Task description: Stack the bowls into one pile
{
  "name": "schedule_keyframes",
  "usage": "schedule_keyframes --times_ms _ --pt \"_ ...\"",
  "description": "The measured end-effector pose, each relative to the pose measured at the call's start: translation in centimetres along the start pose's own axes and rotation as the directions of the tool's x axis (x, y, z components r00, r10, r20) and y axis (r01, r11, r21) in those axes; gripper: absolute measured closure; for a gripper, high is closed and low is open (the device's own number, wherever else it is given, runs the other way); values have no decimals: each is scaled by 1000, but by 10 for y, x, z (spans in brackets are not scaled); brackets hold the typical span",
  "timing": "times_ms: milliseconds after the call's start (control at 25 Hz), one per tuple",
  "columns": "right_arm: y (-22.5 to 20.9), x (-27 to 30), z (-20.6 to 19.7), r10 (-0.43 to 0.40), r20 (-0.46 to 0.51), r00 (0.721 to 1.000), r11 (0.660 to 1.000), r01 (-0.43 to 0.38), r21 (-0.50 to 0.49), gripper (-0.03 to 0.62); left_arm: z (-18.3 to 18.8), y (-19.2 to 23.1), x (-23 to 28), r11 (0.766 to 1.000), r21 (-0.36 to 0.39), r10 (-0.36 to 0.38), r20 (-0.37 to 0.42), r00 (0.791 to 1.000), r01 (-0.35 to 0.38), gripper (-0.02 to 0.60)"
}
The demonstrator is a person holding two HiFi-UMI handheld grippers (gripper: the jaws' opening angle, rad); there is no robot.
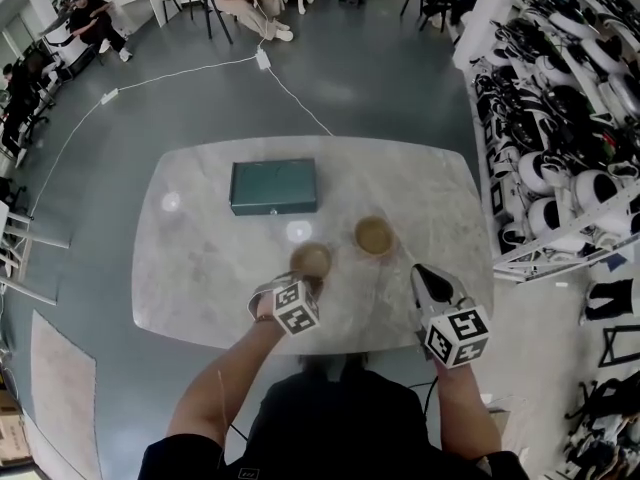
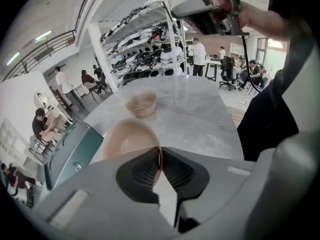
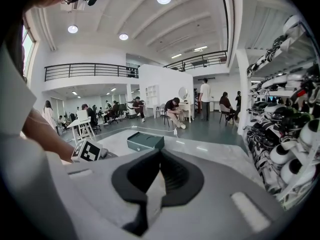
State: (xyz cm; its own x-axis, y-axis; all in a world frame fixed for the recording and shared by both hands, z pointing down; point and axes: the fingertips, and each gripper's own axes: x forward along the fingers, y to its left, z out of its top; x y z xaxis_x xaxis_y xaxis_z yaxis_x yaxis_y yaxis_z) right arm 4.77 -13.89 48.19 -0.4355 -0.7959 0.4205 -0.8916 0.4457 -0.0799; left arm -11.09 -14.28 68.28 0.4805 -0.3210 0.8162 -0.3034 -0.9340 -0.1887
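step: grabbing first bowl | left hand-held gripper [image 2: 160, 156] was pinched on near bowl [image 2: 127, 139] rim, on the counter [image 1: 200, 268] | right hand-held gripper [image 3: 159, 176] was shut, empty | next: probably lift it, drop it into other bowl [image 2: 141, 104] nearby

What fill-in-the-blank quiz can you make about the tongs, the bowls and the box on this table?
1. The left tongs are shut on the near bowl, gripping it by its ____.
2. The right tongs are shut and hold ____.
3. The closed box on the table is coloured ____.
Missing words: rim; nothing; green.
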Motion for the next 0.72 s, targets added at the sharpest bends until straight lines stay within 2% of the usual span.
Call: schedule_keyframes --times_ms 160,360,560,720 --pt "15 1 14 -10 17 1000 1000 10 -17 589 11 18 -35 997 -71 15 87 996 -9 560" --pt "24 2 22 1 24 1000 999 0 -38 589 16 43 -65 989 -144 63 148 987 -41 560" --pt "8 5 29 25 44 999 999 -23 -40 589 32 61 -78 976 -204 112 173 978 -76 560" --pt "-21 7 29 72 56 996 996 -69 -47 589 61 67 -76 963 -245 159 179 971 -113 561"
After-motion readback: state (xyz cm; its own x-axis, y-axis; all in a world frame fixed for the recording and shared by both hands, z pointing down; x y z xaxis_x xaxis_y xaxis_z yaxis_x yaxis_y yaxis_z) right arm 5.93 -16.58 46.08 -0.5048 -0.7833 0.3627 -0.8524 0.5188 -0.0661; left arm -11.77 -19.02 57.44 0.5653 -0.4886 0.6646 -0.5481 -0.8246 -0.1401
